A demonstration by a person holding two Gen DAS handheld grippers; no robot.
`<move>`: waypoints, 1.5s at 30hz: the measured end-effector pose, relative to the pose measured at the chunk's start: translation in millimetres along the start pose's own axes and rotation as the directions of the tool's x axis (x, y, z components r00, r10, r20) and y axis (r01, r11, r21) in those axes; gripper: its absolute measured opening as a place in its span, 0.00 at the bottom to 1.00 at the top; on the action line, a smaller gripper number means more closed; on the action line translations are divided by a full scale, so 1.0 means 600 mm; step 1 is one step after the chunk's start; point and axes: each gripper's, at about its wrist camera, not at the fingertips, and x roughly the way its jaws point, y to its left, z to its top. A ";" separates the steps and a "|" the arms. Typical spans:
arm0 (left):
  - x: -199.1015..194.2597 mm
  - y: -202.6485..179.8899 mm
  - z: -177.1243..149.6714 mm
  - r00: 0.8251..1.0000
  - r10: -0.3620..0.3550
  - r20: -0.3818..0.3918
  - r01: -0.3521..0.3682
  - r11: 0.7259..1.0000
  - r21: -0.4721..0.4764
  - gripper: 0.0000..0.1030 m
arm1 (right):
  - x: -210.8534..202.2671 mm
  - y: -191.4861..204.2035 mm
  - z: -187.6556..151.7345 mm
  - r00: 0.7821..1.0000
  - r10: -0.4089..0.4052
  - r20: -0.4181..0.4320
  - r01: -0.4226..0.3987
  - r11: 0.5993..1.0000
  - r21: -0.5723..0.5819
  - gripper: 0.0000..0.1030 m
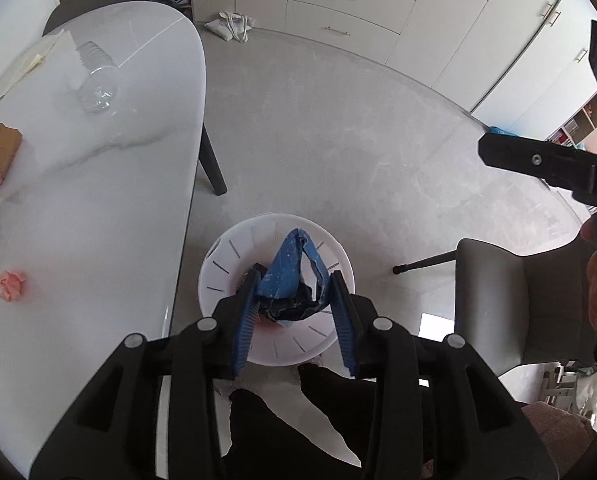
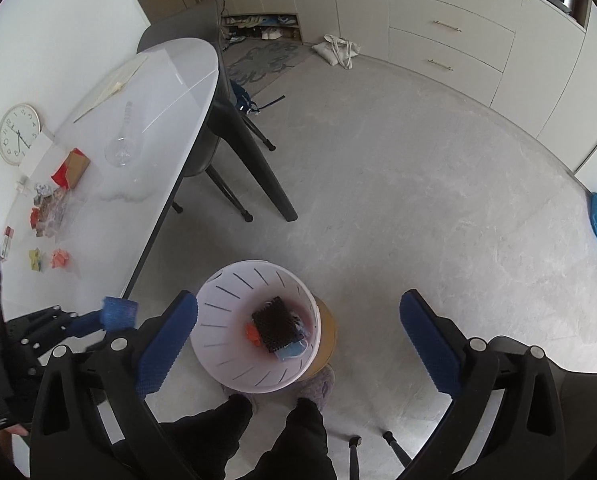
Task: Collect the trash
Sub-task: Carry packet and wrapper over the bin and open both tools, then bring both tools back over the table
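In the left wrist view my left gripper (image 1: 294,276) hangs over a white slotted bin (image 1: 222,268) on the floor, shut on a crumpled blue wrapper (image 1: 286,272) that touches both pads. The right wrist view shows my right gripper (image 2: 298,300) open wide and empty above the same bin (image 2: 218,320). Inside lie a black mesh piece (image 2: 276,328), an orange scrap (image 2: 252,334) and a blue mask (image 2: 294,350). On the white table (image 2: 138,216) remain a clear plastic bottle (image 2: 124,140), a red and brown carton (image 2: 72,168), pink crumpled paper (image 2: 59,258) and clear wrappers (image 2: 50,208).
The table edge (image 1: 186,208) runs just left of the bin. A grey chair (image 1: 518,300) stands to its right, and another is tucked under the table's far end (image 2: 186,24). The person's legs in black trousers (image 2: 290,440) stand beside the bin. A round clock (image 2: 18,134) leans on the wall.
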 end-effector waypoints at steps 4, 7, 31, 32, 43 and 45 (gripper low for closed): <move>0.011 0.002 0.007 1.000 0.017 -0.004 -0.018 1.000 -0.023 0.57 | -0.001 -0.011 -0.002 1.000 0.012 -0.010 -0.012 1.000 0.008 0.97; 0.007 0.005 0.009 1.000 0.029 0.007 -0.028 0.999 -0.039 0.71 | -0.002 -0.011 -0.002 1.000 0.016 -0.013 -0.016 1.000 0.002 0.97; -0.167 0.165 -0.042 0.959 0.240 0.147 -0.182 0.927 -0.328 0.92 | -0.035 0.100 0.033 0.996 0.082 0.026 -0.077 0.988 -0.137 0.97; -0.171 0.175 -0.047 0.958 0.246 0.145 -0.184 0.921 -0.344 0.92 | -0.036 0.108 0.033 0.996 0.088 0.026 -0.083 0.986 -0.144 0.97; -0.234 0.340 -0.115 0.926 0.365 0.101 -0.273 0.828 -0.490 0.92 | -0.012 0.263 0.042 0.987 0.163 -0.004 -0.157 0.946 -0.284 0.97; -0.241 0.376 -0.124 0.921 0.378 0.096 -0.280 0.812 -0.511 0.92 | -0.001 0.303 0.041 0.983 0.184 -0.018 -0.181 0.937 -0.300 0.97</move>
